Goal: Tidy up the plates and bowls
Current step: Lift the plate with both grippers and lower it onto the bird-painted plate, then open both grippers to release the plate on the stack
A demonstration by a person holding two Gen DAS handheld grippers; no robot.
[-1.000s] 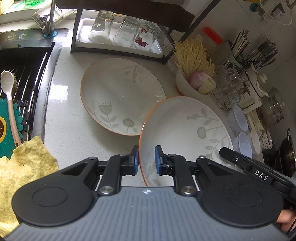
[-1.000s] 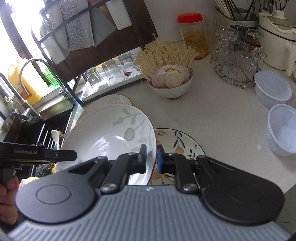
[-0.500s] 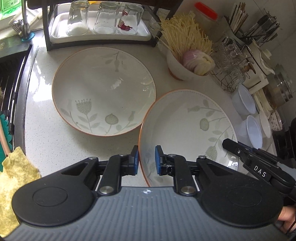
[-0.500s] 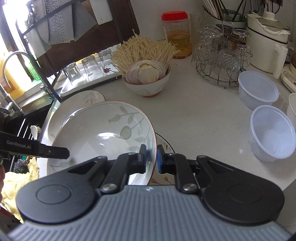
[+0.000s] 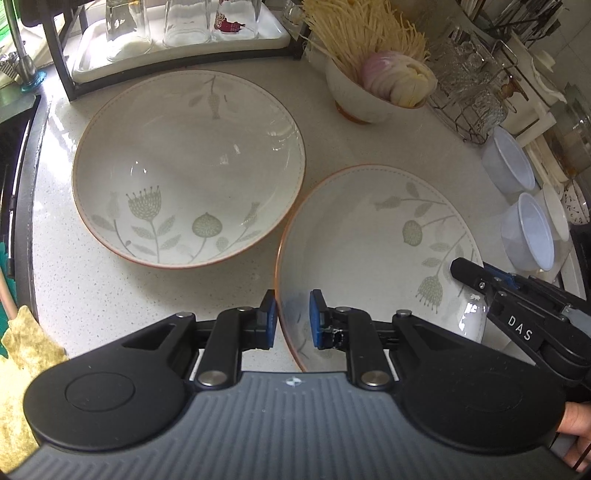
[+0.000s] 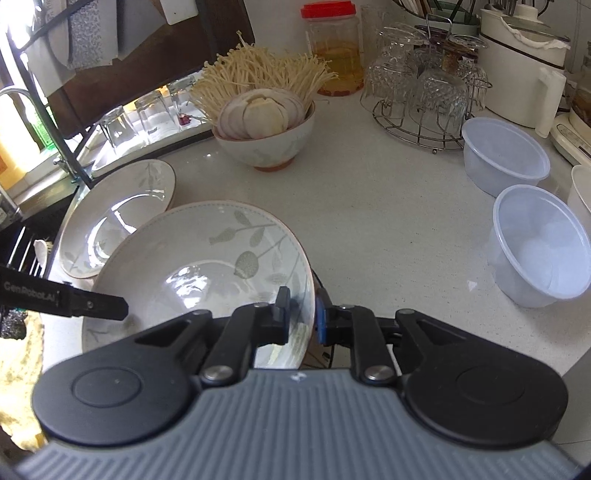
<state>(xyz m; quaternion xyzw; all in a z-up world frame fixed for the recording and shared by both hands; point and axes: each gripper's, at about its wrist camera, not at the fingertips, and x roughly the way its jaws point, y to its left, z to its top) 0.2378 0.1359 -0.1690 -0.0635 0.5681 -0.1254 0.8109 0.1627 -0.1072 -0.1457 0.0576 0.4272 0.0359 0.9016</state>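
Note:
Both grippers hold one wide white bowl with grey leaf print and an orange rim (image 5: 373, 243), lifted above the counter. My left gripper (image 5: 292, 317) is shut on its near left rim. My right gripper (image 6: 301, 314) is shut on its right rim, and the bowl also shows in the right wrist view (image 6: 207, 266). A second matching bowl (image 5: 188, 166) sits on the white counter to the left; it also shows in the right wrist view (image 6: 114, 214), partly hidden behind the held bowl.
A bowl of onion slices and enoki mushrooms (image 6: 266, 129) stands behind. Two clear plastic tubs (image 6: 535, 243) sit at the right. A wire rack of glasses (image 6: 421, 96) and a tray of upturned glasses (image 5: 177, 33) stand at the back. The sink (image 5: 11, 147) lies left.
Both grippers have carried the held bowl forward and left, closer to the bowl on the counter. The patterned plate that was beneath the held bowl is now out of sight.

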